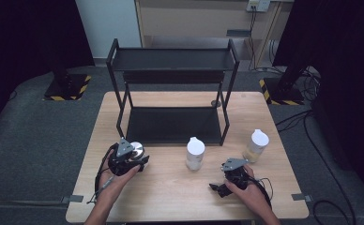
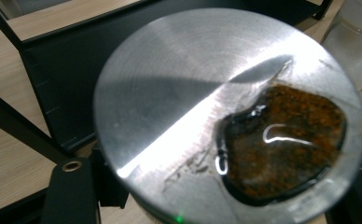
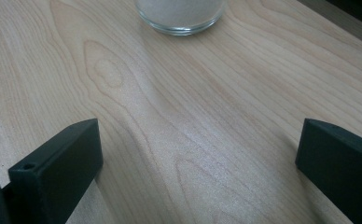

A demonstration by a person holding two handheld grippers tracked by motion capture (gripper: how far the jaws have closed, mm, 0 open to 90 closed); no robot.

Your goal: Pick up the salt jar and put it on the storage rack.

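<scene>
A round metal tin [image 1: 136,150], its brushed lid bearing a brown, glossy patch toward the lower right of the left gripper view, is sitting clamped in the left gripper [image 1: 132,158] at the centre left of the high view, just in front of the lower shelf of the black rack [image 1: 172,60]. The jaws are closing on the tin's sides, and it is being held just beside the rack's front left leg, so the pick-up is looking done while the placing is apparently still ahead: both rack shelves are lying bare. Two white-capped jars are waiting on the wooden surface [image 1: 170,197], the nearer jar [image 1: 195,153] at the middle of the frame and the farther jar [image 1: 256,146] toward the right, neither of them being touched. The right gripper [image 1: 220,187] is resting low at the lower right, its jaws standing wide with nothing between them, pointing toward the glass base of a jar at the top of the right gripper view. By this reading, one item is in hand and two are remaining.
</scene>
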